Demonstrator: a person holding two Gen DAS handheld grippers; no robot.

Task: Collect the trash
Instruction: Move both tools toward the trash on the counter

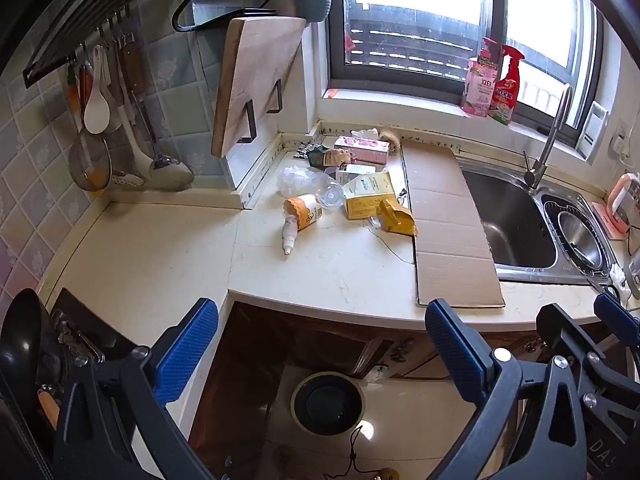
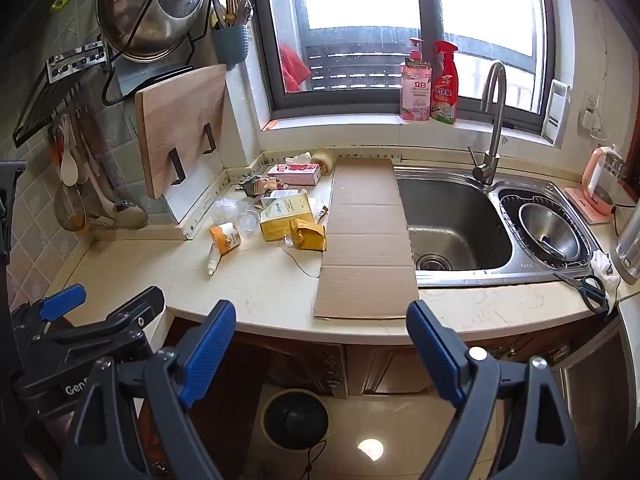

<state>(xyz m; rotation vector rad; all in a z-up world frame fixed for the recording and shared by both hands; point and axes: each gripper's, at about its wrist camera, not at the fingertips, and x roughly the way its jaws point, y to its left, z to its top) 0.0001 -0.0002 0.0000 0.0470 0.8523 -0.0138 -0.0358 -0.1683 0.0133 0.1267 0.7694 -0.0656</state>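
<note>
A heap of trash lies at the back of the counter: a yellow carton [image 1: 370, 196] [image 2: 286, 216], a crumpled yellow pack [image 1: 396, 218] [image 2: 308, 234], an orange-and-white tube [image 1: 300, 214] [image 2: 224, 240], a clear plastic bottle [image 1: 308, 184] [image 2: 236, 210] and a pink box [image 1: 362, 150] [image 2: 294, 174]. A round bin [image 1: 328, 402] [image 2: 296, 418] stands on the floor under the counter edge. My left gripper [image 1: 320, 334] is open and empty, held back from the counter above the bin. My right gripper [image 2: 320, 340] is likewise open and empty, beside it.
A flat cardboard sheet [image 1: 444, 220] [image 2: 366, 240] lies between the trash and the steel sink [image 2: 452, 224]. Scissors [image 2: 586, 286] rest at the sink's front right. A cutting board [image 1: 256, 80] leans at the back left; utensils [image 1: 104, 128] hang on the tiled wall. Two bottles [image 2: 430, 80] stand on the windowsill.
</note>
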